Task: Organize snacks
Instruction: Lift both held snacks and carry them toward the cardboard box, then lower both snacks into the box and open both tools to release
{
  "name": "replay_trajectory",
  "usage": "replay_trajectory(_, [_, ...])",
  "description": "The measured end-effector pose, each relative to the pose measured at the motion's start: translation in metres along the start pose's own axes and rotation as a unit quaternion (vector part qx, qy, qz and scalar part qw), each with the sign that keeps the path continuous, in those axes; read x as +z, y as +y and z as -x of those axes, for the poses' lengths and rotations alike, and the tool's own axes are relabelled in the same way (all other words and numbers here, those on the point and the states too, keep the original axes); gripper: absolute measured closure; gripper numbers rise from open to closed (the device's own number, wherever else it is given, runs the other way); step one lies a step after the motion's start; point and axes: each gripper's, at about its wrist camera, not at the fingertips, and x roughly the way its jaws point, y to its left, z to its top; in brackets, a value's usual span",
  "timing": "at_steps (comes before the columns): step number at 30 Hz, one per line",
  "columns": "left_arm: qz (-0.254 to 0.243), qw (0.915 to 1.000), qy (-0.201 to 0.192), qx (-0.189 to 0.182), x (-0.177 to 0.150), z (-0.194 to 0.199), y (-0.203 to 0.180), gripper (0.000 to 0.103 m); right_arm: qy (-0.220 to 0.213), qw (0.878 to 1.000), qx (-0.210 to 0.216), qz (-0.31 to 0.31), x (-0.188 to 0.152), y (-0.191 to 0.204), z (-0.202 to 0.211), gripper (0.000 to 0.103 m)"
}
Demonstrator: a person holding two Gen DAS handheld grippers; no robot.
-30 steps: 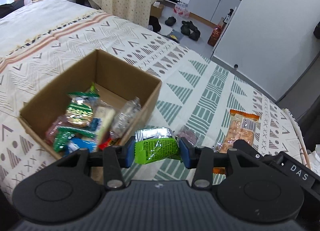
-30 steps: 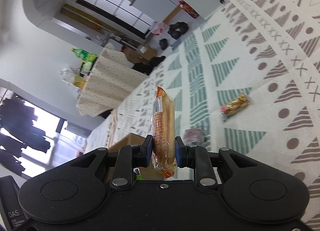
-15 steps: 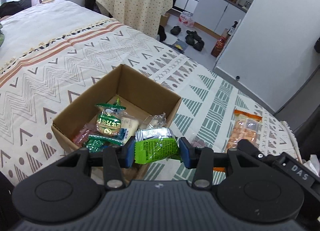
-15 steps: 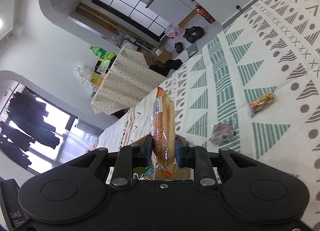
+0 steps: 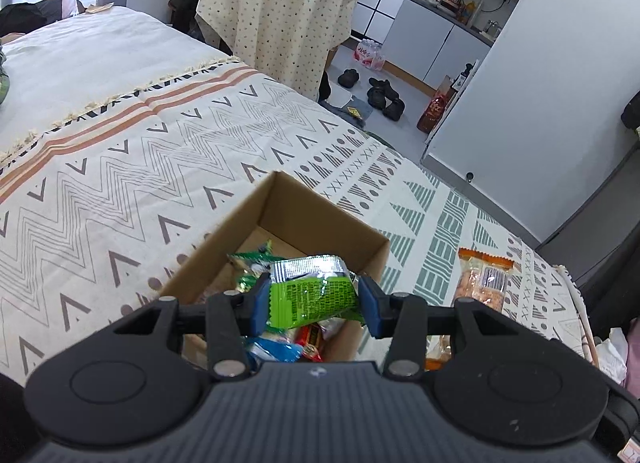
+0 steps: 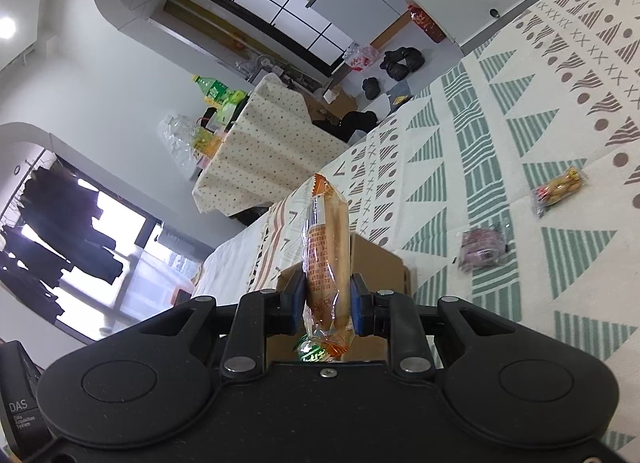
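My left gripper (image 5: 314, 303) is shut on a green snack packet (image 5: 316, 289) and hangs over the open cardboard box (image 5: 280, 199), which holds several wrapped snacks (image 5: 276, 347). In the right wrist view my right gripper (image 6: 326, 299) is shut on an orange-wrapped snack pack (image 6: 324, 247) held upright, with the cardboard box (image 6: 376, 259) just behind and below it. That same orange pack (image 5: 482, 279) shows at the right of the left wrist view. Two small packets lie on the patterned bedspread: a purple one (image 6: 482, 249) and a yellow-orange one (image 6: 560, 189).
The box sits on a bed with a patterned cover (image 5: 120, 167). Beyond the bed stand a table with a dotted cloth (image 5: 276, 15) carrying bottles, shoes on the floor (image 5: 384, 95), and a white wall panel (image 5: 520, 83) at the right.
Both grippers rose and moved toward the box. The green packet went from beside the box's near corner to over its inside; the orange pack came closer to the box.
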Motion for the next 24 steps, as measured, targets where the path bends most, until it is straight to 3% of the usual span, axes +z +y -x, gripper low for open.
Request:
replay_trajectory(14, [0.029,0.9983,0.035,-0.035,0.026,-0.034,0.052,0.058,0.018,0.999,-0.017,0.029,-0.027,0.041,-0.039,0.08])
replay_trajectory(23, [0.016,0.9966,0.053,-0.061,0.05,-0.054,0.058,0.058,0.033,0.998,-0.037,0.045,-0.03,0.066,-0.079,0.08])
replay_trajectory(24, [0.014,0.9965,0.054,-0.063,0.053,-0.055,0.057,0.058,0.035,0.997,-0.042,0.048,-0.029,0.069,-0.083,0.076])
